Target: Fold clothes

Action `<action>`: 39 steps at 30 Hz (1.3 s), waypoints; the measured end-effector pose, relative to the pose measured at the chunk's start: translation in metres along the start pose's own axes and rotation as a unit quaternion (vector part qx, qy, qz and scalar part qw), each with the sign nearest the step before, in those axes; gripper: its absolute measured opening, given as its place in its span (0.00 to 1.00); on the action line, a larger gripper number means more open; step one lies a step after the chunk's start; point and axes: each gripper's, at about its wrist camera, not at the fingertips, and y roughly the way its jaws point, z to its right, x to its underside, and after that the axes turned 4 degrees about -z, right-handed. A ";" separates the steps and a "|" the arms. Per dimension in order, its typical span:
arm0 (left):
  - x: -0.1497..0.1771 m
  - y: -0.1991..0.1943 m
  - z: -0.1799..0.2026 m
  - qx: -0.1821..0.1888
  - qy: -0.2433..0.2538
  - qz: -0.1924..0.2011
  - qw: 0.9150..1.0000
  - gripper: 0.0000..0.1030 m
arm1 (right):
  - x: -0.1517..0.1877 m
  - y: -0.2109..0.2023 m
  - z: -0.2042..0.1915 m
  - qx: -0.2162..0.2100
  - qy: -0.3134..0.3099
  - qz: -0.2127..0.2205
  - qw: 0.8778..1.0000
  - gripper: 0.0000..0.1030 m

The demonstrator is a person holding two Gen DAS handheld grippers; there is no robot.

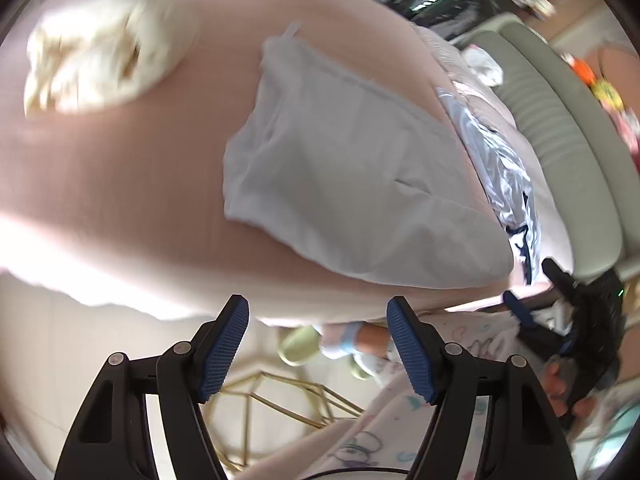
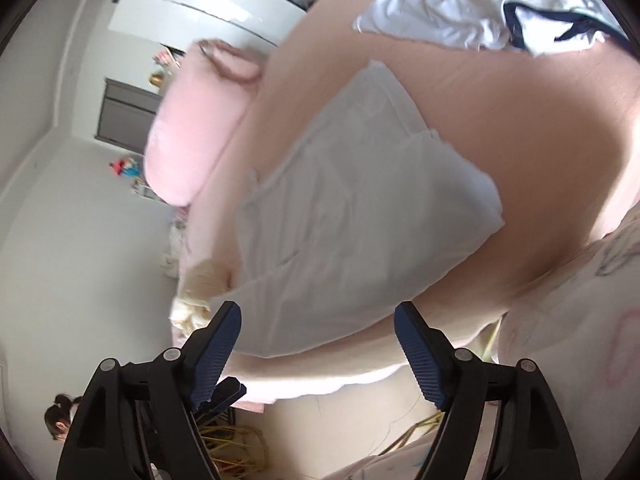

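A folded white garment (image 1: 352,184) lies on the pink bed sheet (image 1: 120,168); it also shows in the right wrist view (image 2: 352,224). My left gripper (image 1: 318,344) is open and empty, held off the bed's near edge, short of the garment. My right gripper (image 2: 318,352) is open and empty, also just off the bed's edge below the garment. The right gripper also shows at the right edge of the left wrist view (image 1: 560,312), in a hand.
A crumpled cream garment (image 1: 100,56) lies further off on the bed. A white and navy garment (image 2: 500,4) lies beyond the folded one. A pink pillow (image 2: 188,136) rests at the bed's side. A gold wire basket (image 1: 280,404) stands on the floor below.
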 end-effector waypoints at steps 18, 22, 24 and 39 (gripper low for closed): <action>-0.005 0.022 0.050 -0.200 0.287 0.020 0.937 0.68 | 0.021 0.015 -0.082 0.192 -0.299 -0.026 0.934 0.77; 0.003 0.033 0.062 -0.273 0.382 0.060 0.881 0.68 | 0.032 0.034 -0.092 0.256 -0.373 -0.045 0.891 0.77; 0.006 0.041 0.066 -0.300 0.420 0.068 0.854 0.68 | 0.040 0.049 -0.097 0.303 -0.421 -0.058 0.853 0.77; 0.026 0.087 0.057 -0.409 0.590 0.091 0.690 0.68 | 0.073 0.089 -0.064 0.455 -0.623 -0.108 0.626 0.77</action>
